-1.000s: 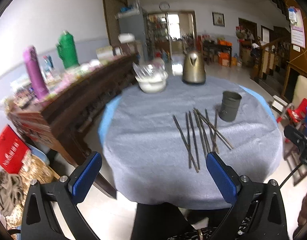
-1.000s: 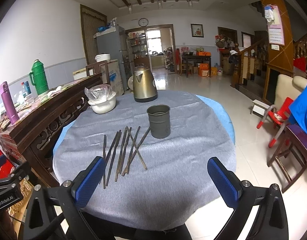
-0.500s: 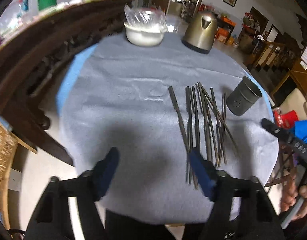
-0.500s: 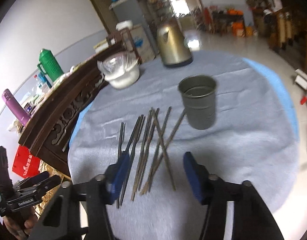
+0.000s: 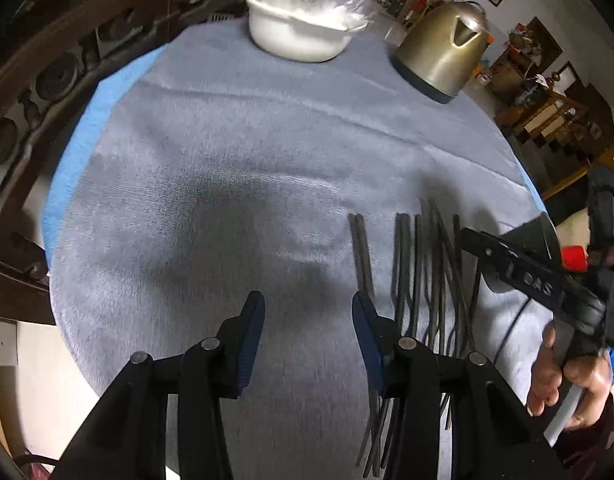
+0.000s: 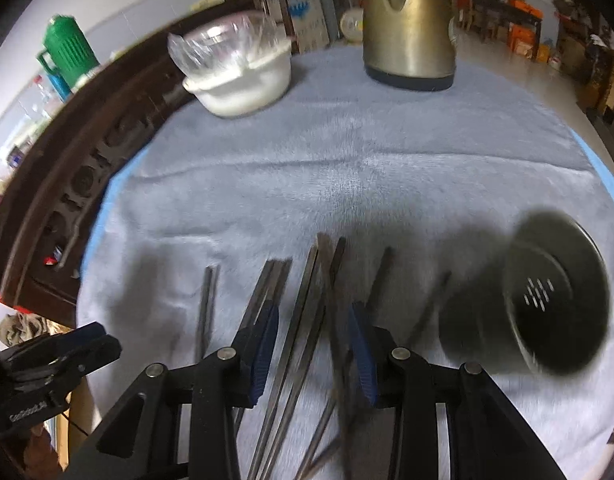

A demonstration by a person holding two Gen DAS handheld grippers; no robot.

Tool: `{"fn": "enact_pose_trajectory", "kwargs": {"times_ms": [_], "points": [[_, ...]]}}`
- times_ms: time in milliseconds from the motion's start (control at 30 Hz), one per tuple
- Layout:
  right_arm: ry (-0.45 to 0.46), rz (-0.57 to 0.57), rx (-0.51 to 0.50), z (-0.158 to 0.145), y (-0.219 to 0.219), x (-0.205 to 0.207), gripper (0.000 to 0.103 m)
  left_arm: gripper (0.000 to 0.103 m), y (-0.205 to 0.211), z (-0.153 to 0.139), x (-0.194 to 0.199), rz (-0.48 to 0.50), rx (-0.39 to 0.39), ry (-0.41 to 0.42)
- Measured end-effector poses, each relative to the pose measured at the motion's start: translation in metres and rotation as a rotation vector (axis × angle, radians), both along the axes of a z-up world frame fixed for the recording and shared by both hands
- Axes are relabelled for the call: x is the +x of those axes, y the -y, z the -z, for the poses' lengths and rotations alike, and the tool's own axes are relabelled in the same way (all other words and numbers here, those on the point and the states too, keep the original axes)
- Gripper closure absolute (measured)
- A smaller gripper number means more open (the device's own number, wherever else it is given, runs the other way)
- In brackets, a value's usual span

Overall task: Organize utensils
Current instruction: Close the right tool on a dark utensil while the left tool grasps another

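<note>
"DAS" on right claw [image 5: 537,280]

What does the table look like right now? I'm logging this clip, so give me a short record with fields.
surface: round table under a grey cloth
chopsticks: loose on the cloth, some crossing
cup: dark metal, empty, right of the chopsticks
back of table: kettle, covered white bowl
left gripper: closing over bare cloth, beside the chopsticks
right gripper: closing above the chopsticks, nothing gripped
</note>
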State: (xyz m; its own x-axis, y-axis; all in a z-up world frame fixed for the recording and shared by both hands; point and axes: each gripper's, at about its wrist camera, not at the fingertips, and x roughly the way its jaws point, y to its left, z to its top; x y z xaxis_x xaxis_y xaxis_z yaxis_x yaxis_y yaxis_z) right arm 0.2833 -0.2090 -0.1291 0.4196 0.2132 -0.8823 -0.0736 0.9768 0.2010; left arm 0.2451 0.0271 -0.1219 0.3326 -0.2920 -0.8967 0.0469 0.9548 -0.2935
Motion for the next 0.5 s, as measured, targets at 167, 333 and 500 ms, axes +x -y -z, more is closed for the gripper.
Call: {"fn": "enact_pose_trajectory", "kwargs": {"times_ms": [167,333,500], "points": [[-0.092,0.000,-0.043,0.021,-0.002,0.035,0.064,0.056,-0.010,0.007,0.013,-0.004,-0.011,-0.036],[-0.147,-0.013,-0.047,0.038,-0.005,0.053,0.081,0.056,-0.016,0.009,0.020,-0.008,-0.023,-0.052],[-0.094,0.017,-0.017,0.029,0.002,0.046,0.097,0.056,-0.008,0.005,0.028,0.015,-0.017,-0.041]]}}
